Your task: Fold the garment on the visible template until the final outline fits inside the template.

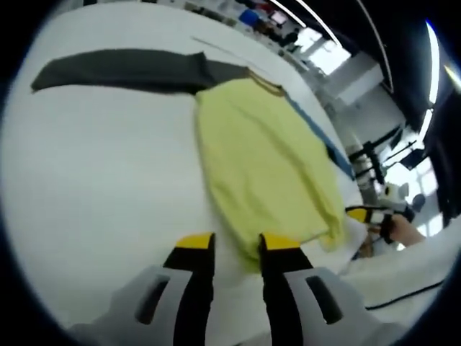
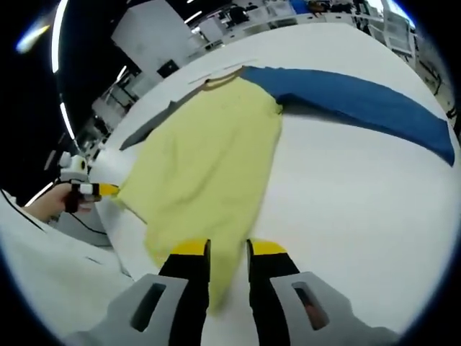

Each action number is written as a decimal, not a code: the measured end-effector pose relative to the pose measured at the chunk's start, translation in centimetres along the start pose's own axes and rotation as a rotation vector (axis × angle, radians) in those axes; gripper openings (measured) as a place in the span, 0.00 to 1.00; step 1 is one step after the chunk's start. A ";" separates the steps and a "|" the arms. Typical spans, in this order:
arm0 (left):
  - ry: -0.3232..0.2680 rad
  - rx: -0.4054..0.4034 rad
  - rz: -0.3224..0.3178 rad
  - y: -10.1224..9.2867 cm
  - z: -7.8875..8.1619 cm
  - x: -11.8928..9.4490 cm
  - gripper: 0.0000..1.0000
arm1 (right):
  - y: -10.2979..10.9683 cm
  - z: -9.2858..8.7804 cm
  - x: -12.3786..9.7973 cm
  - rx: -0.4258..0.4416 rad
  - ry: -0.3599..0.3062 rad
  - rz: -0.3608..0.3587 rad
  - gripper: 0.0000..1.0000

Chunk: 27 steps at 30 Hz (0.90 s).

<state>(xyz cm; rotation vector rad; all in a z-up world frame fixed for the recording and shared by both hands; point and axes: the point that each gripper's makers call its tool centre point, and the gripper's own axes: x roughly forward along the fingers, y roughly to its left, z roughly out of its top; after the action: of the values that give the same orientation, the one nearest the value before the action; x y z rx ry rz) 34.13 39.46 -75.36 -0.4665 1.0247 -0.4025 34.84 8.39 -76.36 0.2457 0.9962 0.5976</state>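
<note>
I judge this an early fold: I have both bottom corners of the garment (image 1: 266, 166) in hand, ready to carry the hem up toward the collar. My left claw (image 1: 236, 249) has its jaws a little apart with the hem corner between them; my right claw (image 2: 227, 252) likewise straddles the other corner, cloth pinched between. Ahead of the left claw the yellow body runs away across the white table (image 1: 94, 194), grey sleeve (image 1: 122, 71) off to its far left; ahead-right of the right claw lies the blue sleeve (image 2: 360, 101). Next calls for lifting both corners evenly. I cannot make out a template outline.
</note>
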 end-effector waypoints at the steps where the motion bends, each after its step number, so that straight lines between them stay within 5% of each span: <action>1: -0.002 -0.001 -0.001 0.0 0.0 0.1 0.19 | 0.0 0.0 0.0 -0.002 0.000 -0.001 0.19; 19: -0.014 -0.038 -0.015 -0.2 -0.2 0.8 0.00 | -0.4 -0.1 0.2 -0.068 0.015 -0.063 0.07; 27: -0.034 -0.084 -0.012 -0.1 0.0 0.4 0.00 | -0.3 0.2 -0.3 -0.077 -0.013 -0.079 0.04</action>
<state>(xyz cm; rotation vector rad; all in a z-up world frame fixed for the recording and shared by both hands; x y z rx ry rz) 34.32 39.22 -75.56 -0.5532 1.0087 -0.3618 34.98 8.02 -76.22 0.1406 0.9642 0.5605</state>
